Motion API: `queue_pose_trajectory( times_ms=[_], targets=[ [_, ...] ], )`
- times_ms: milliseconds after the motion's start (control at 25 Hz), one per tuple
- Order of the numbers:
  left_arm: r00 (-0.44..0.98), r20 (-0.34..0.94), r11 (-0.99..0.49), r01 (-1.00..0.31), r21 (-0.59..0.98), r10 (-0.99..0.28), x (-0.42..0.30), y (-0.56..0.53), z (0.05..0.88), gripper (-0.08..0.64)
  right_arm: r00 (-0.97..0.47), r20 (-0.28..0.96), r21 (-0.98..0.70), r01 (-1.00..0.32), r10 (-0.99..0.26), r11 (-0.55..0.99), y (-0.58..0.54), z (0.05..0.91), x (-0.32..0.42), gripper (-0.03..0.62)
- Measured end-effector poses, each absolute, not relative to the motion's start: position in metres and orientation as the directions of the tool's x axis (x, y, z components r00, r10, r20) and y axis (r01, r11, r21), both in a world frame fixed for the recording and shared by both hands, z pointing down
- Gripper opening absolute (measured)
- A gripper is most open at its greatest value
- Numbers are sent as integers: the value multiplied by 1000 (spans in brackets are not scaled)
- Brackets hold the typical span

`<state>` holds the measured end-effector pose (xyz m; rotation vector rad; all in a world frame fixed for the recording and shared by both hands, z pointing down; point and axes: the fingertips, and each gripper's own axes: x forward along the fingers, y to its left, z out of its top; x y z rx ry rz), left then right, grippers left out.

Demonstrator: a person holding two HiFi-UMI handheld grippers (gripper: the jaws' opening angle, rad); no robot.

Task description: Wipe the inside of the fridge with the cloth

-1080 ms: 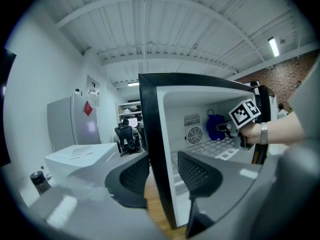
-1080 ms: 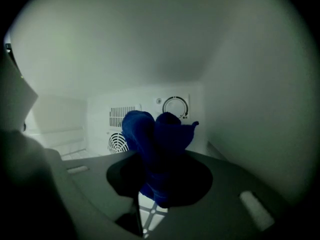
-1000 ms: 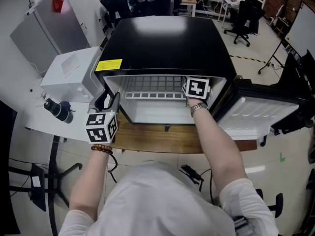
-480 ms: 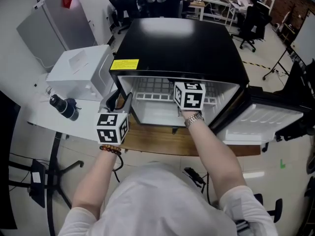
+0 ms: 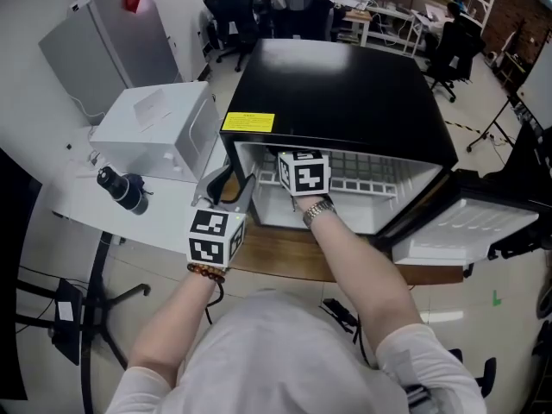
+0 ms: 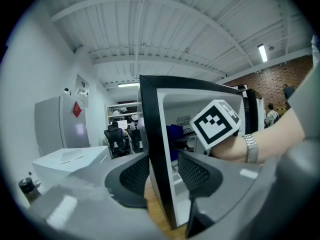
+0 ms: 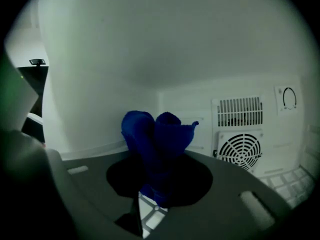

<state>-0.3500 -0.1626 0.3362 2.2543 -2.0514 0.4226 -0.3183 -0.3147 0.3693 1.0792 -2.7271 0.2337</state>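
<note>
Our right claw, clenched on the cloth, has swept across the inside of the fridge from its right side toward the left wall; our left claw stays clamped on that wall's front edge; wiping looks well under way.

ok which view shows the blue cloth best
The right gripper view: the crumpled blue cloth sits centred, pinched in the right tool. The left gripper view catches only a blue patch inside the black fridge; the head view shows none.
</note>
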Motion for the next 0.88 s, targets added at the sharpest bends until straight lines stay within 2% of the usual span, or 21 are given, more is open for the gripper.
queue_pose_trajectory(
  times_ms=[440,880],
  targets=[
    [127,243,-171,-971,-168,-962,-352,-162,336,163,-658,426,-51,-703,-621,709,-315,405,-346,97],
    [134,230,-172,-973,-154,-964,-353,-162,335,160,-561,426,63,-764,-710,642,-326,404,-307,97]
  ],
)
